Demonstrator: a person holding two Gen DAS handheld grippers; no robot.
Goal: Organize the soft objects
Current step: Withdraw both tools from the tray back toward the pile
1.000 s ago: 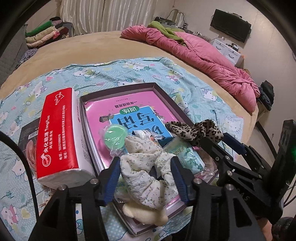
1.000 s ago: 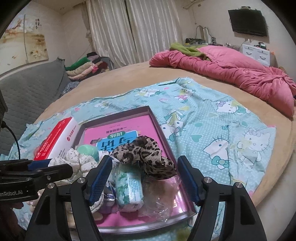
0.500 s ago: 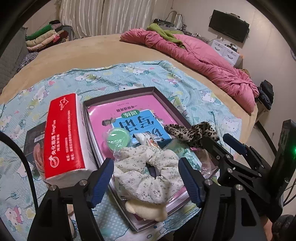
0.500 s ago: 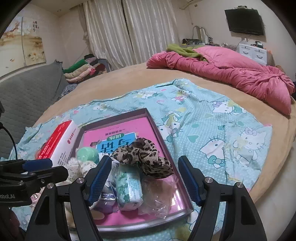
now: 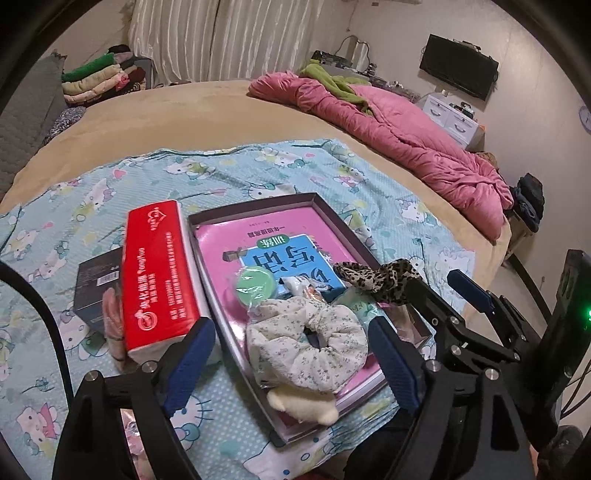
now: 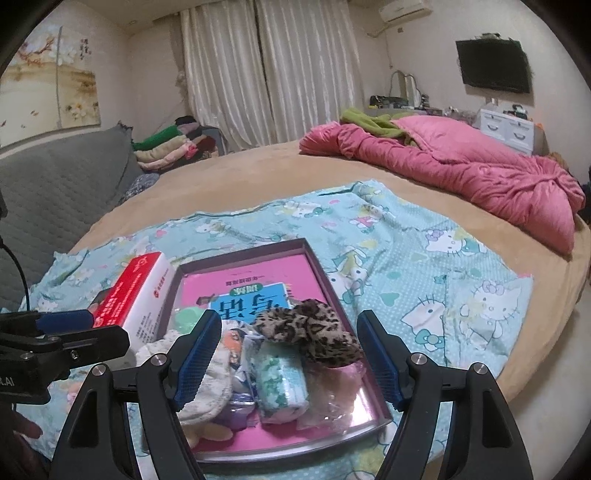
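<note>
Bedspread carries a tray (image 5: 325, 206); at its near edge a light, squashy scrunchie (image 5: 306, 343), best pinched across its ring by the wide-open left gripper (image 5: 295, 362).

**A lived-in bedroom at home**

The setting is a domestic bedroom. A large round bed (image 6: 229, 177) with a tan cover fills most of both views, with a rumpled pink quilt (image 6: 461, 170) and a green garment (image 6: 373, 123) heaped at its far side. A Hello Kitty print sheet (image 6: 424, 258) is spread over the near part. Long pale curtains (image 6: 266, 70) hang behind, and a flat TV (image 6: 493, 66) is mounted on the wall above a white set of drawers (image 6: 506, 127). A flower painting (image 6: 48, 92) hangs over a grey quilted sofa (image 6: 55, 184), beside 1 stack of folded clothes (image 6: 173, 144). An air conditioner (image 6: 404, 9) sits near the ceiling.
</note>
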